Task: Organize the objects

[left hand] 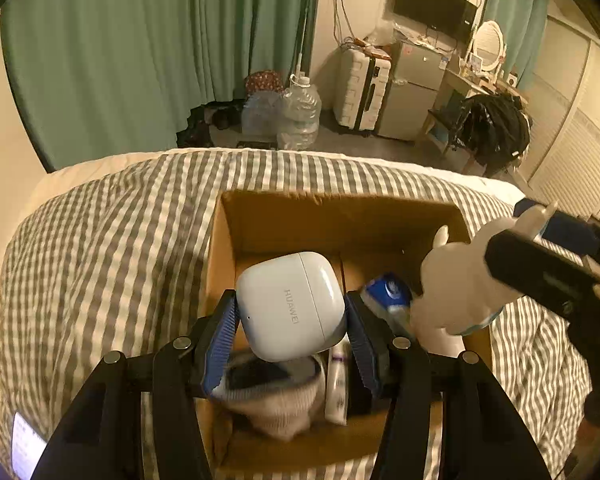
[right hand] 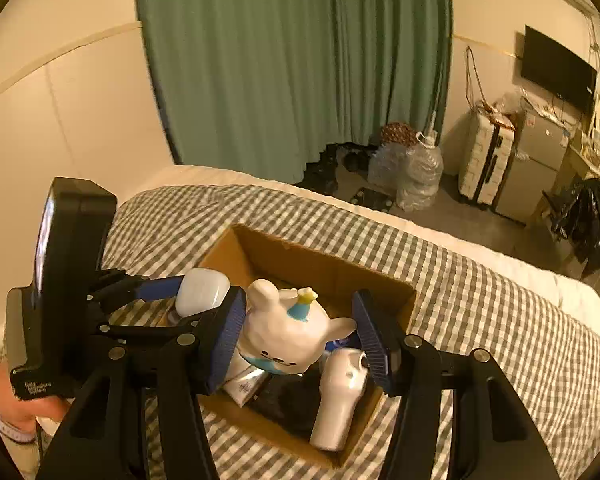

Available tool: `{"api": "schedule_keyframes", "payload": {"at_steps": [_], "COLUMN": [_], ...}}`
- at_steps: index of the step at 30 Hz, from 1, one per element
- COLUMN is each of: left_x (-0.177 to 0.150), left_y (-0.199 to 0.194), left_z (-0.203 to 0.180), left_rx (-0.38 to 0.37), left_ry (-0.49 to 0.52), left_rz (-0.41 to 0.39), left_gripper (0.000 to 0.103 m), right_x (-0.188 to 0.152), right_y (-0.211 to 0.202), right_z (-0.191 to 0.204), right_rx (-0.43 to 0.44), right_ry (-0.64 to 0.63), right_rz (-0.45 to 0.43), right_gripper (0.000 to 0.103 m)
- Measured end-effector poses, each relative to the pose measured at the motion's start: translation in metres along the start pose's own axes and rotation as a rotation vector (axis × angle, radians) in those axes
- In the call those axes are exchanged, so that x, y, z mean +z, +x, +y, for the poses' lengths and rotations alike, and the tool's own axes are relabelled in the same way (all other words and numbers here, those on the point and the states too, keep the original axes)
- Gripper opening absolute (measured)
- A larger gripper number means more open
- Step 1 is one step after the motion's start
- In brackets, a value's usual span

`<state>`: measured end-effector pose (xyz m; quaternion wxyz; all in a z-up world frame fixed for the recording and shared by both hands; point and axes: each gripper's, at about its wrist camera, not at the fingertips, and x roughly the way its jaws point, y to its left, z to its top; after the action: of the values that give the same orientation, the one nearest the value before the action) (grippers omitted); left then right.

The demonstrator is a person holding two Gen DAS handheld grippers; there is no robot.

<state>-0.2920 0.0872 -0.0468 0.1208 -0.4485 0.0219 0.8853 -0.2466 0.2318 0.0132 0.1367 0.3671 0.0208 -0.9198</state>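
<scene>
We hold a white earbud case [left hand: 291, 306] between the blue pads of the left gripper [left hand: 290, 340], closed on its sides, above the open cardboard box [left hand: 276, 216]. Below the left fingers, inside the box, lie a knitted pouch [left hand: 276, 408] and a white tube [left hand: 337, 380]; beyond the right-hand finger sits a blue-and-white packet [left hand: 388, 294].

Our right gripper [right hand: 300, 338] has the white bear figurine [right hand: 288, 336] between its fingers, over the near end of the box [right hand: 324, 268]. The left-hand pad touches the bear; the right-hand pad stands near its ear, and we cannot tell whether it touches, so the grip itself is uncertain. Under the right fingers a white bottle-like object [right hand: 338, 396] leans inside the box.

The box rests on a bed with a grey-and-white checked cover [left hand: 112, 248]. Past the fingertips, beyond the far edge of the bed, hang green curtains [left hand: 140, 48]. On the floor stand large clear water jugs [left hand: 300, 112], a white suitcase [left hand: 362, 88] and a small fridge [left hand: 412, 92], with a dark screen [left hand: 434, 4] on the wall above.
</scene>
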Motion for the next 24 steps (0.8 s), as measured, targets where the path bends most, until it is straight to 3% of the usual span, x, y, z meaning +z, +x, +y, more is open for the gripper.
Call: {"api": "schedule_keyframes", "payload": {"at_steps": [7, 10, 11, 15, 17, 24], "left_x": [0.008, 0.011, 0.012, 0.017, 0.021, 0.025], "left_y": [0.011, 0.006, 0.0, -0.032, -0.054, -0.124], "left_z": [-0.001, -0.002, -0.002, -0.008, -0.011, -0.021], "left_rx": [0.023, 0.024, 0.032, 0.055, 0.08, 0.125], "left_ry": [0.019, 0.015, 0.013, 0.035, 0.049, 0.07], "left_rz": [-0.025, -0.037, -0.05, -0.113, -0.154, -0.274], "left_gripper": [0.056, 0.062, 0.07, 0.079, 0.089, 0.097], "right_x": [0.011, 0.015, 0.018, 0.023, 0.024, 0.023], "right_y": [0.03, 0.026, 0.021, -0.006, -0.023, -0.095], "right_z": [-0.021, -0.029, -0.033, -0.036, -0.036, -0.034], "right_rx": [-0.007, -0.004, -0.014, -0.025, -0.037, -0.08], "right_ry": [0.102, 0.138, 0.146, 0.146, 0.147, 0.149], "right_rz": [0.03, 0.026, 0.015, -0.029, -0.052, -0.145], "right_gripper": [0.056, 0.06, 0.064, 0.07, 0.072, 0.084]}}
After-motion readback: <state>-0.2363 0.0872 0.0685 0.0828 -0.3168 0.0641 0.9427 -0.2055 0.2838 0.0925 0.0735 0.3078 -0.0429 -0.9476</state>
